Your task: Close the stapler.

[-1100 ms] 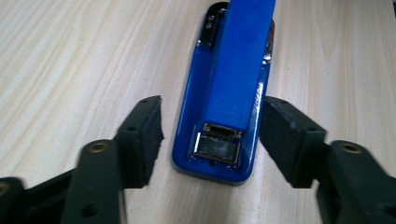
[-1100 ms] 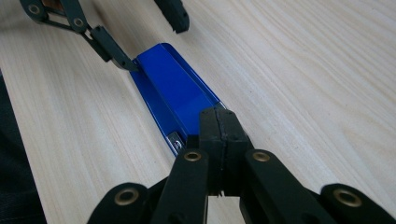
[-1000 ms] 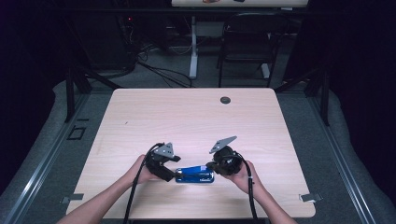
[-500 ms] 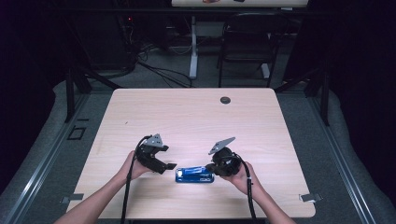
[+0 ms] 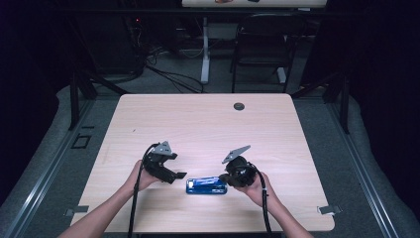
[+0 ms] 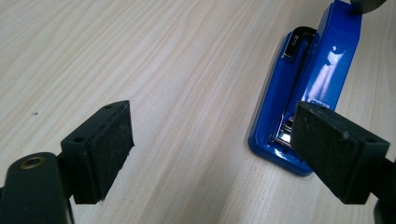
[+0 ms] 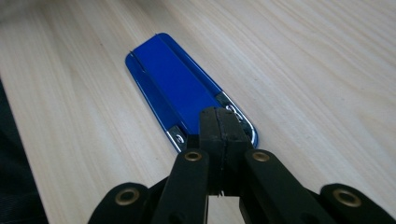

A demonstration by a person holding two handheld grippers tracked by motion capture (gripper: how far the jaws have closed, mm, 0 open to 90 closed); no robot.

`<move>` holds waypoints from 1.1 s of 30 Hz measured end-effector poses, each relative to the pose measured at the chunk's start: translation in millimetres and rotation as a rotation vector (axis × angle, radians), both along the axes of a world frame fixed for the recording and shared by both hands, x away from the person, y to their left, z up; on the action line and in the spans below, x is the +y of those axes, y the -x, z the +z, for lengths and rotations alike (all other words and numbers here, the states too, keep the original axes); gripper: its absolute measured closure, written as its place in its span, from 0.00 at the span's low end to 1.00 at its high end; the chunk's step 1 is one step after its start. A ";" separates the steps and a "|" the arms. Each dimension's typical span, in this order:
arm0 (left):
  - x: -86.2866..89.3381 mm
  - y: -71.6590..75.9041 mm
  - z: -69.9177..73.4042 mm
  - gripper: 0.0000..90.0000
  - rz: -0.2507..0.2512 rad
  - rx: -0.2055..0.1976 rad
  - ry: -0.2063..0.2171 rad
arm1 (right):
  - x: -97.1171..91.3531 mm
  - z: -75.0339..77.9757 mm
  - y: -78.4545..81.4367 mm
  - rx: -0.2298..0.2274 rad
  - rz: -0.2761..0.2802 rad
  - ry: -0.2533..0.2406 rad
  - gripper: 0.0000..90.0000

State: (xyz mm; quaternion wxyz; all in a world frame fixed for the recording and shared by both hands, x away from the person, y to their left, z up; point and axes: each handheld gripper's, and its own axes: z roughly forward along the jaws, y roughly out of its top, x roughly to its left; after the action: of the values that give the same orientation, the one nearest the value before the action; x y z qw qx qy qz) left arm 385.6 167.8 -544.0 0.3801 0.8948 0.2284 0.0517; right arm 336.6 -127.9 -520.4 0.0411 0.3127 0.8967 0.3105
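Glossy blue metal-and-plastic stapler (image 5: 206, 185) lies flat on the pale wood-grain desk (image 5: 208, 124), near its front edge, between the two hands. Right tongs (image 5: 229, 178) pressed together at the stapler's hinge end; whether they pinch it or only rest on it, cannot tell. Left tongs (image 6: 212, 154) gape wide, empty, just beside it. Likely rigid, fairly dense, slick-skinned; grip across the narrow sides.

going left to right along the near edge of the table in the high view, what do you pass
left gripper held open in the person's left hand → shiny blue metal stapler lying flat on the pale wooden table → right gripper, shut at the stapler's right end
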 end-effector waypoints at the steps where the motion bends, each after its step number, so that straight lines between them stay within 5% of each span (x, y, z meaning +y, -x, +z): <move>1: 0.4 -0.1 0.2 0.15 0.002 0.001 -0.001 | -0.3 0.2 0.0 0.000 -0.002 0.001 1.00; 4: 1.2 0.2 0.6 0.14 0.018 -0.011 -0.002 | -4.5 4.9 -0.1 -0.016 -0.014 -0.037 0.98; 6: 2.7 0.1 0.8 0.14 0.017 -0.010 -0.003 | -6.0 9.6 -0.3 -0.033 -0.021 -0.013 0.92; 13: 8.0 0.3 3.1 0.10 0.037 -0.016 0.011 | -18.6 18.3 0.7 -0.063 -0.083 0.007 0.50; 20: 17.3 -1.6 5.6 0.03 0.112 -0.048 -0.004 | -40.2 23.2 2.8 -0.092 -0.138 0.067 0.22; 33: 36.9 -17.2 -8.8 0.00 0.244 -0.016 -0.036 | -108.1 10.2 11.2 -0.056 -0.331 0.095 0.00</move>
State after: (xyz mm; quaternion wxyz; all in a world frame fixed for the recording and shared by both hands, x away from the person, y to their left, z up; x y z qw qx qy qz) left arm 402.8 204.6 -552.8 0.3568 0.8665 0.3317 0.1086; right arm 325.5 -236.0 -510.2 0.1314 0.4449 0.8452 0.2653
